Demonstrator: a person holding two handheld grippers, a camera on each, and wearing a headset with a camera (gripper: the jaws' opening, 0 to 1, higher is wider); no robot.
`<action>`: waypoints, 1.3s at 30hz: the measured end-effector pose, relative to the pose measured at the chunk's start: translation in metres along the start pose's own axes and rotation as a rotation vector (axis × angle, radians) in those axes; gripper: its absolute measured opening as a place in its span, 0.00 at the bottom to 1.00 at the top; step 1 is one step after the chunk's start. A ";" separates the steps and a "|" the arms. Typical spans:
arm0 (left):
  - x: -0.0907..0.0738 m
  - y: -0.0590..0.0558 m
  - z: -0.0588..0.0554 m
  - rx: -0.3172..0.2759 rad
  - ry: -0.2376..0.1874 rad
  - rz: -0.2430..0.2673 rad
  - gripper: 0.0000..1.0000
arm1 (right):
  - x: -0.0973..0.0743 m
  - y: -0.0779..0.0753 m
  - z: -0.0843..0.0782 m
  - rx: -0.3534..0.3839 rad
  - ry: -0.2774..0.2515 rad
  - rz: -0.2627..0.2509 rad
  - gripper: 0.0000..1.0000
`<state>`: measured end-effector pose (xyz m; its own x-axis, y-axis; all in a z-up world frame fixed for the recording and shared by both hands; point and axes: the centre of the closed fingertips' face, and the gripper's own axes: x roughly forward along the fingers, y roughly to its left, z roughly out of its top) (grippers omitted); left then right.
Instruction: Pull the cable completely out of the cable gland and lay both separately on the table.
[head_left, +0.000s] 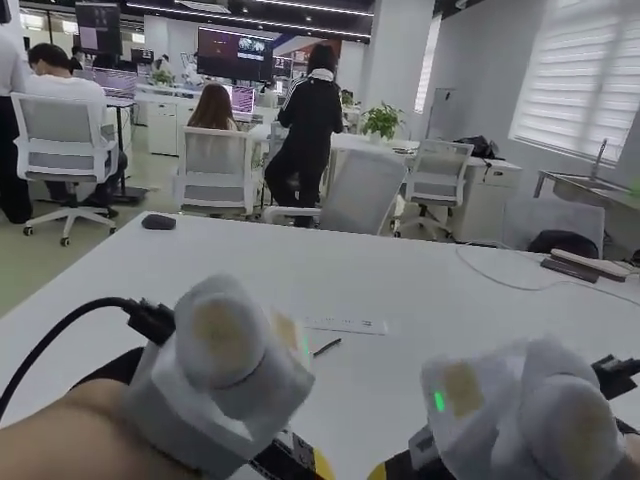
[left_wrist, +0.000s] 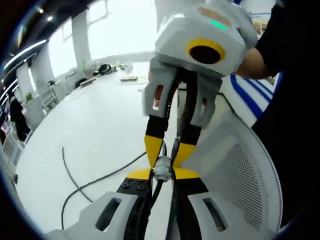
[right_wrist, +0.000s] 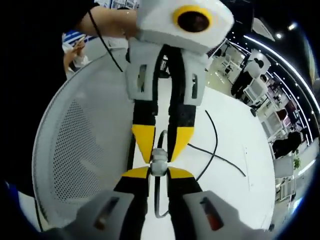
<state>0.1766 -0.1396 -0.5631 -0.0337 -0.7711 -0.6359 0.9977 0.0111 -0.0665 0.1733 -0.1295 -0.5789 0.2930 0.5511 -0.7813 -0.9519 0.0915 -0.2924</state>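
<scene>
The table (head_left: 400, 270) is white and broad, in an open office. Beyond its far edge stand white chairs (head_left: 62, 135), desks with monitors (head_left: 235, 52), a plant (head_left: 382, 120) and several people, some seated and one standing. Blinds (head_left: 580, 80) cover the window on the right. On the table lie a small black object (head_left: 158, 221), a white strip (head_left: 345, 325) and a pen (head_left: 325, 347) beside it.

The head view shows the two grippers from behind, low in the frame. Their jaws are hidden, and so are the gland and cable.

The gripper views show what the head view hides. The left gripper (left_wrist: 162, 173) and right gripper (left_wrist: 168, 151) meet tip to tip above the table. The gland (left_wrist: 161, 170) sits where the four yellow tips come together. Each gripper's own view shows its tips pressed in on the gland from both sides.

The cable (right_wrist: 157, 200) is still through the gland. It loops down between the right gripper's jaws and runs up between the left's.

A black lead (left_wrist: 100, 180) trails across the table. I cannot tell whether it is the same cable. A white mesh chair back (left_wrist: 240, 165) stands beside the grippers.
</scene>
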 end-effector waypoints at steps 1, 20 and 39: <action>0.000 0.000 0.000 -0.035 -0.009 -0.011 0.15 | 0.001 0.003 -0.001 0.005 0.002 -0.001 0.12; -0.005 -0.007 0.001 -0.150 -0.089 0.053 0.16 | -0.002 -0.004 -0.012 0.134 -0.014 -0.137 0.11; -0.011 0.003 -0.018 -0.093 -0.012 0.108 0.16 | -0.012 -0.005 -0.036 0.170 0.014 -0.173 0.03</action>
<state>0.1789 -0.1201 -0.5700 0.0751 -0.7698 -0.6338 0.9857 0.1534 -0.0695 0.1783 -0.1662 -0.5882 0.4527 0.5040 -0.7355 -0.8887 0.3226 -0.3259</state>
